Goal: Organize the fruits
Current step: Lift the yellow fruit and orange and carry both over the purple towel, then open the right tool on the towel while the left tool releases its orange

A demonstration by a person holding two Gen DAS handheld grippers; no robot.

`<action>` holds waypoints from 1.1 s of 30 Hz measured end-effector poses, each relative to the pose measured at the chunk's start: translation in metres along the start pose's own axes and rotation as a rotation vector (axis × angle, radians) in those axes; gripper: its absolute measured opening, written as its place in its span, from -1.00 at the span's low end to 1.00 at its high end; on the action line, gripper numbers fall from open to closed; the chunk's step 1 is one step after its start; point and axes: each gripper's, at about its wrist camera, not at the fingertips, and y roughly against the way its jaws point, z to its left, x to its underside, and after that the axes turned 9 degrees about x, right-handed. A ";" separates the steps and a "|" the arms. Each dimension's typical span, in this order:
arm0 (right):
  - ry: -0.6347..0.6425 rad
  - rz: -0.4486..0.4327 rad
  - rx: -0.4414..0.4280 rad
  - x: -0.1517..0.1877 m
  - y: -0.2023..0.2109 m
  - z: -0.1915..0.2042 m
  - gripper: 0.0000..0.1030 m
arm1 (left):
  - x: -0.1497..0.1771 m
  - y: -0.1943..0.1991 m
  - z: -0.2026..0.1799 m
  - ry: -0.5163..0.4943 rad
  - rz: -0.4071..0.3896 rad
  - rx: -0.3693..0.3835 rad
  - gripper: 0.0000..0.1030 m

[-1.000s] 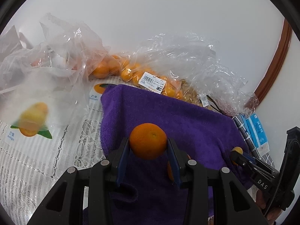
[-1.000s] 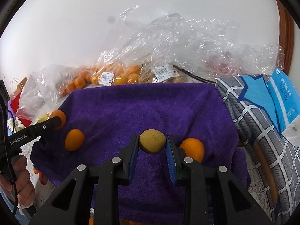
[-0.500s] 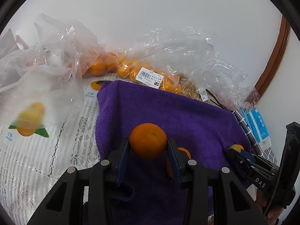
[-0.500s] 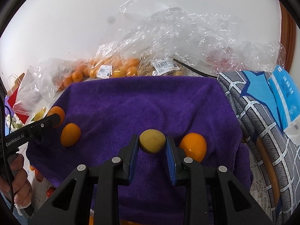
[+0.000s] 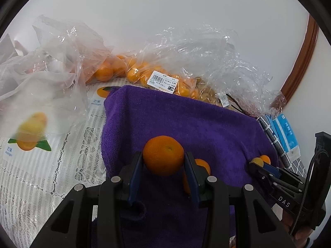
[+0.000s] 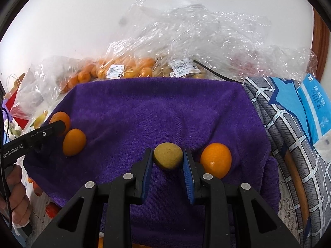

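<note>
My left gripper (image 5: 163, 161) is shut on an orange (image 5: 163, 155) above the left part of the purple towel (image 5: 186, 124). My right gripper (image 6: 168, 161) is shut on a small yellow-brown fruit (image 6: 168, 156) low over the towel (image 6: 155, 111). An orange (image 6: 216, 160) lies on the towel just right of the right gripper. Another orange (image 6: 74, 142) lies at the towel's left side, beside the left gripper (image 6: 55, 126), which shows there with its held orange (image 6: 60, 117). The right gripper (image 5: 256, 163) shows at the right of the left wrist view.
Clear plastic bags of small oranges (image 6: 128, 68) and brownish fruits (image 6: 182, 70) lie behind the towel by the white wall. A mango-print bag (image 5: 31, 128) lies on the lace cloth (image 5: 41, 175) at left. A grey and blue patterned cushion (image 6: 289, 124) borders the towel's right edge.
Both grippers have drawn back and lowered slightly, each still holding its fruit. The towel and bags look a little farther off in both views.
</note>
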 end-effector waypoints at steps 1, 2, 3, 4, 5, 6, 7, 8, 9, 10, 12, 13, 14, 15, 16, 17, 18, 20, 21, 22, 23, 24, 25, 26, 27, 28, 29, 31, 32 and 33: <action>0.001 0.000 0.002 0.000 0.000 0.000 -0.44 | 0.000 0.000 0.000 -0.003 0.001 -0.002 -0.25; 0.001 0.000 0.003 0.000 0.000 0.000 -0.44 | 0.000 0.000 -0.001 -0.005 0.001 -0.004 -0.25; 0.002 0.001 0.004 0.000 0.000 0.000 -0.44 | 0.000 0.000 -0.001 -0.007 0.002 -0.006 -0.25; 0.002 0.002 0.004 0.000 0.000 -0.001 -0.44 | 0.000 0.000 -0.001 -0.009 0.003 -0.006 -0.25; 0.001 0.005 0.004 0.001 0.000 -0.001 -0.44 | 0.000 -0.001 -0.001 -0.010 0.004 -0.005 -0.25; 0.001 0.008 0.004 0.000 -0.001 -0.001 -0.44 | 0.000 -0.001 -0.001 -0.009 0.003 -0.005 -0.25; -0.001 0.012 0.003 0.000 -0.001 -0.002 -0.44 | 0.000 -0.001 -0.002 -0.011 0.004 -0.006 -0.25; -0.004 0.018 0.002 0.000 -0.002 -0.003 -0.44 | 0.000 -0.001 -0.002 -0.013 0.005 -0.007 -0.25; -0.006 0.019 0.002 0.000 -0.003 -0.003 -0.44 | 0.000 -0.001 -0.002 -0.015 0.005 -0.009 -0.25; -0.007 0.020 0.002 0.000 -0.003 -0.003 -0.44 | 0.001 -0.001 -0.003 -0.018 0.006 -0.010 -0.25; -0.007 0.019 0.002 0.000 -0.003 -0.003 -0.44 | 0.001 -0.002 -0.003 -0.022 0.008 -0.009 -0.25; -0.005 0.019 0.003 0.000 -0.003 -0.003 -0.44 | 0.001 -0.002 -0.003 -0.023 0.009 -0.009 -0.25; -0.004 0.020 0.004 0.000 -0.003 -0.003 -0.44 | 0.000 -0.002 -0.003 -0.025 0.010 -0.009 -0.25; -0.003 0.020 0.005 0.000 -0.003 -0.003 -0.44 | 0.000 -0.002 -0.004 -0.026 0.010 -0.010 -0.25; -0.002 0.021 0.006 0.000 -0.003 -0.003 -0.44 | 0.001 -0.003 -0.004 -0.028 0.011 -0.010 -0.25; -0.001 0.021 0.006 0.000 -0.003 -0.003 -0.44 | 0.001 -0.003 -0.004 -0.031 0.012 -0.011 -0.25; 0.000 0.022 0.007 0.000 -0.003 -0.003 -0.44 | 0.001 -0.003 -0.004 -0.032 0.013 -0.011 -0.25; 0.000 0.022 0.007 0.000 -0.003 -0.003 -0.44 | 0.000 -0.004 -0.005 -0.035 0.015 -0.010 -0.25; 0.001 0.023 0.007 0.000 -0.003 -0.002 -0.44 | 0.000 -0.004 -0.005 -0.037 0.016 -0.010 -0.25; 0.002 0.024 0.007 0.000 -0.004 -0.002 -0.44 | 0.000 -0.004 -0.005 -0.038 0.017 -0.010 -0.25; 0.004 0.025 0.008 0.000 -0.004 -0.002 -0.44 | 0.000 -0.004 -0.005 -0.039 0.017 -0.010 -0.25; 0.005 0.024 0.009 0.001 -0.004 -0.002 -0.44 | 0.000 -0.004 -0.005 -0.040 0.018 -0.009 -0.25; 0.007 0.024 0.010 0.001 -0.004 -0.002 -0.44 | 0.000 -0.004 -0.005 -0.040 0.018 -0.008 -0.25; 0.009 0.023 0.011 0.001 -0.003 -0.002 -0.44 | 0.000 -0.004 -0.005 -0.040 0.019 -0.008 -0.25; 0.010 0.023 0.011 0.001 -0.003 -0.002 -0.44 | 0.000 -0.004 -0.006 -0.041 0.020 -0.009 -0.25; 0.010 0.023 0.011 0.000 -0.003 -0.002 -0.44 | 0.000 -0.004 -0.006 -0.041 0.019 -0.009 -0.25; 0.009 0.023 0.011 0.000 -0.003 -0.002 -0.44 | 0.001 -0.003 -0.006 -0.041 0.019 -0.010 -0.25; 0.008 0.023 0.011 0.000 -0.003 -0.002 -0.44 | 0.001 -0.003 -0.006 -0.041 0.020 -0.010 -0.25; 0.007 0.023 0.010 0.000 -0.003 -0.002 -0.44 | 0.001 -0.003 -0.006 -0.041 0.019 -0.010 -0.25; 0.007 0.023 0.009 0.000 -0.003 -0.001 -0.44 | 0.001 -0.003 -0.006 -0.041 0.020 -0.010 -0.25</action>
